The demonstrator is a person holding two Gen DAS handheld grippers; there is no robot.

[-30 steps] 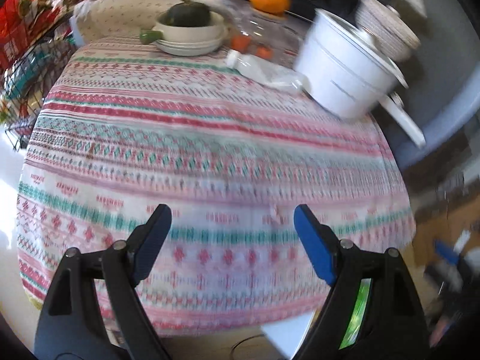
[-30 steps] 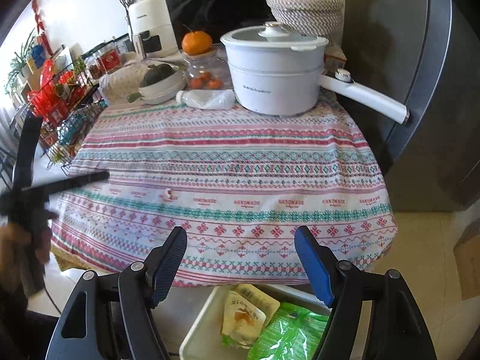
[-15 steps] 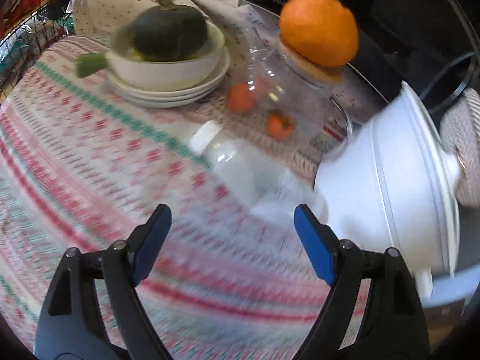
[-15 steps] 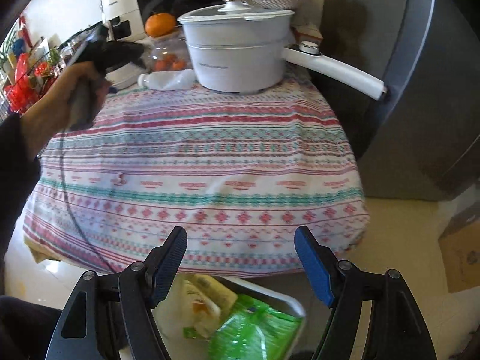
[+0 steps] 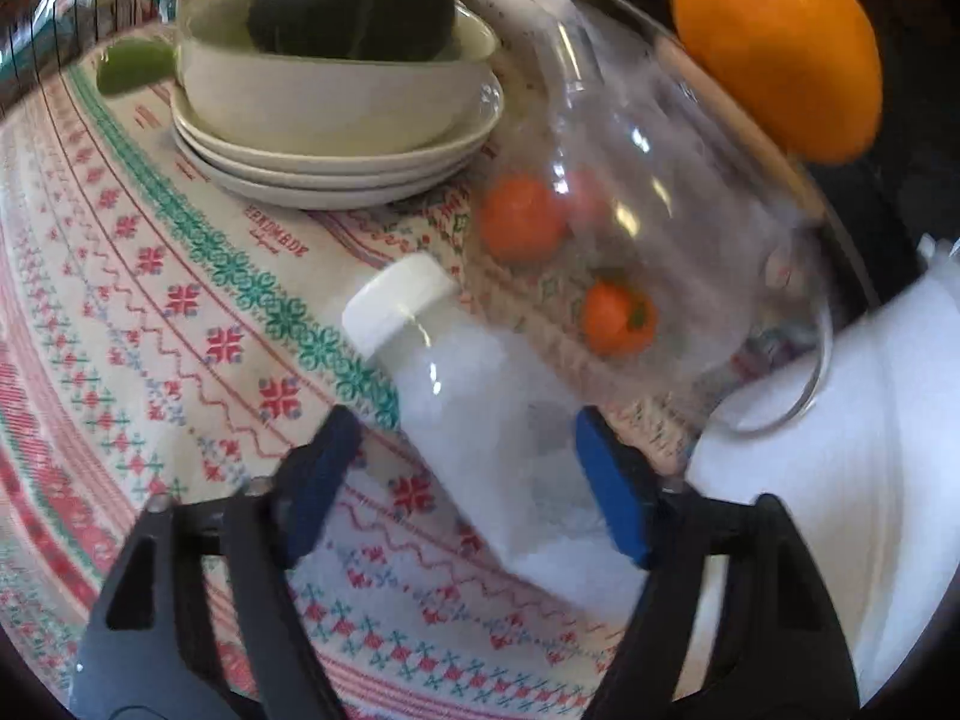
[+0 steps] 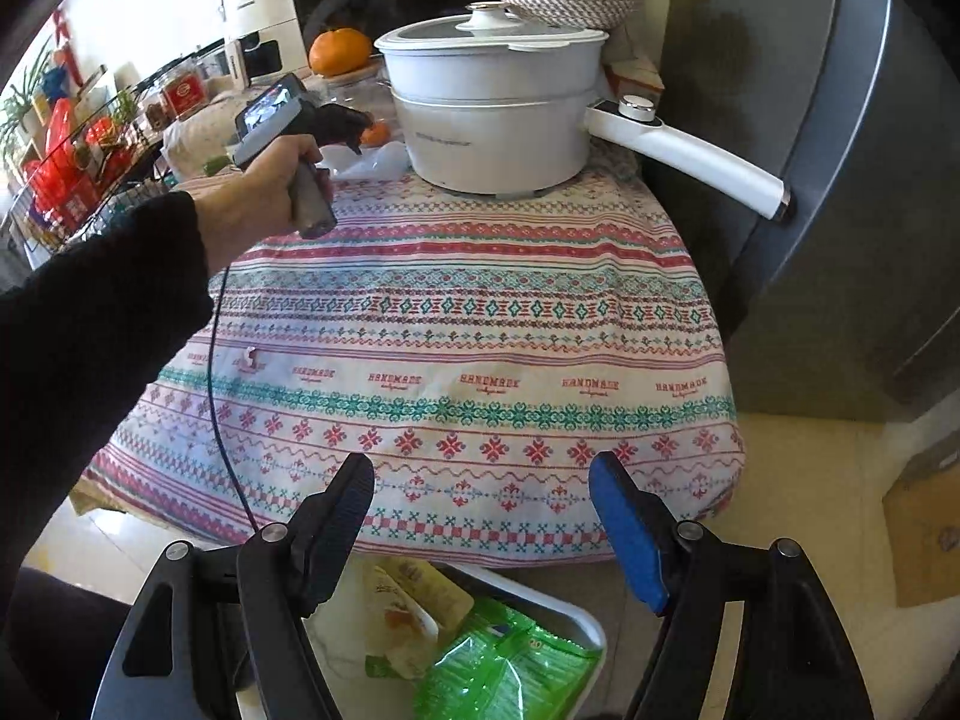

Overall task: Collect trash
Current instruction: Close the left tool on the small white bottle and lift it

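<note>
A clear plastic bottle (image 5: 480, 414) with a white cap lies on its side on the patterned tablecloth (image 5: 150, 324). My left gripper (image 5: 462, 456) is open, its fingers on either side of the bottle's body, not closed on it. In the right wrist view the left gripper (image 6: 354, 120) reaches to the bottle (image 6: 378, 162) beside the white pot (image 6: 492, 120). My right gripper (image 6: 480, 510) is open and empty, off the table's front edge, above a white bin (image 6: 576, 624) holding a green wrapper (image 6: 504, 666) and a yellow packet (image 6: 414, 606).
A glass jar (image 5: 648, 252) with small tomatoes and an orange (image 5: 780, 42) on top stands just behind the bottle. A bowl with a dark squash (image 5: 348, 6) on stacked plates (image 5: 324, 174) is at back left. A grey fridge (image 6: 840, 180) stands right of the table.
My left gripper has moved forward across the table to the bottle, which now lies between its open fingers. My right gripper stayed over the bin.
</note>
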